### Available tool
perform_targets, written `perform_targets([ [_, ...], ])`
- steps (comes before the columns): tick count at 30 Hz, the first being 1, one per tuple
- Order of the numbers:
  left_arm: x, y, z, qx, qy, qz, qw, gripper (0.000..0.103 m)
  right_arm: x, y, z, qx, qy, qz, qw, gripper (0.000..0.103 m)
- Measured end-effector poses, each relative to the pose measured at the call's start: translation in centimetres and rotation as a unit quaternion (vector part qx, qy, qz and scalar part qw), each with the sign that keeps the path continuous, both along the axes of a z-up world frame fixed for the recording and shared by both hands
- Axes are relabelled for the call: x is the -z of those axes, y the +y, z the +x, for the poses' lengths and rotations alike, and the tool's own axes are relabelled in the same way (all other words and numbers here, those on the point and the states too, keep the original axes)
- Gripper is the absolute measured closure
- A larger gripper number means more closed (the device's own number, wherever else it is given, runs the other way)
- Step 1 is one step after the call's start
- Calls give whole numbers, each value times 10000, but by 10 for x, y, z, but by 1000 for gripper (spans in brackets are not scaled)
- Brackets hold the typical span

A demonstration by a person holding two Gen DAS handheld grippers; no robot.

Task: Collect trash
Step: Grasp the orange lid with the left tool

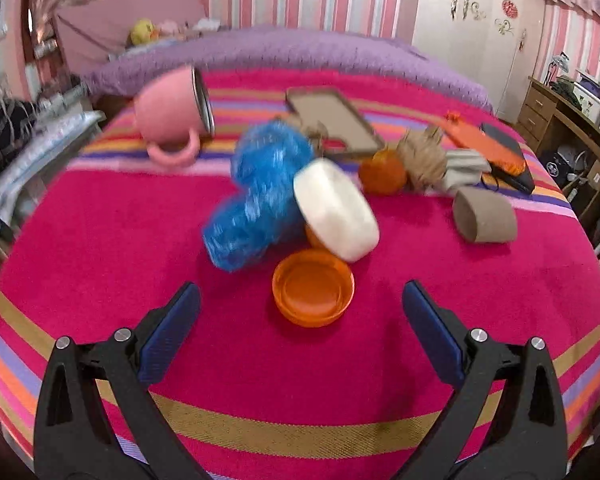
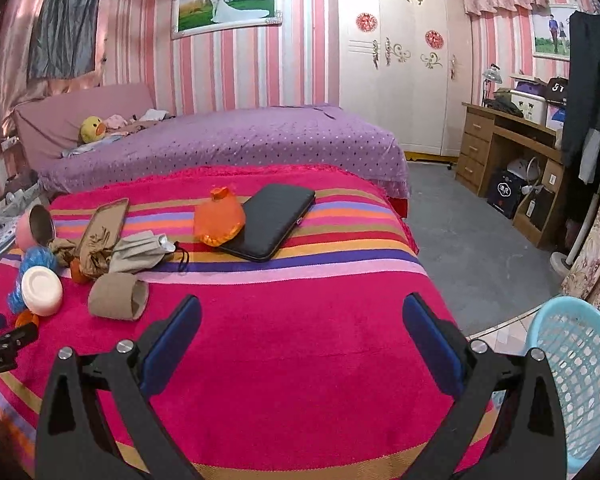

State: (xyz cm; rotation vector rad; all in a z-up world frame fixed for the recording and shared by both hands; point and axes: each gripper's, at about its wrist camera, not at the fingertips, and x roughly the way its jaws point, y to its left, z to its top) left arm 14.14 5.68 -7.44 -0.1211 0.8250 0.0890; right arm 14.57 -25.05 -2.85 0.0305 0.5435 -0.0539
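My left gripper [image 1: 302, 298] is open just in front of an orange plastic lid [image 1: 313, 288] lying on the striped pink cloth [image 1: 100, 248]. Behind the lid lean a white round lid [image 1: 336, 210] and a crumpled blue plastic bag [image 1: 258, 196]. A cardboard tube [image 1: 485, 220] lies to the right, with an orange fruit [image 1: 382, 174] and crumpled brown paper [image 1: 422, 158] behind. My right gripper [image 2: 302, 310] is open over bare cloth, the cardboard tube [image 2: 118, 296] to its left. A light blue basket [image 2: 580, 380] stands at the right, beside the table.
A pink mug [image 1: 172, 118] lies on its side at the back left. A brown tray [image 1: 334, 120], a folded grey umbrella [image 2: 140, 252], an orange pouch [image 2: 219, 222] and a black case [image 2: 274, 220] sit further back. A purple bed [image 2: 220, 144] lies beyond.
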Motion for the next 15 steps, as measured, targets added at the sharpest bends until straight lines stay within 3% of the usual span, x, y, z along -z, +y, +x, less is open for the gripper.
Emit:
perform_targets([
  [5,2,-2,2,-15,52,80,10000,7,3,0,5,-1,67,27,10000,5],
  [12,0,-17,2,311,11,267,9992,55,7,10,8,-110,154,-7,9998,5],
  [15,-3,-19,2,392,28,214,9990,64,8,16,8,-165,167,-38,9997,5],
])
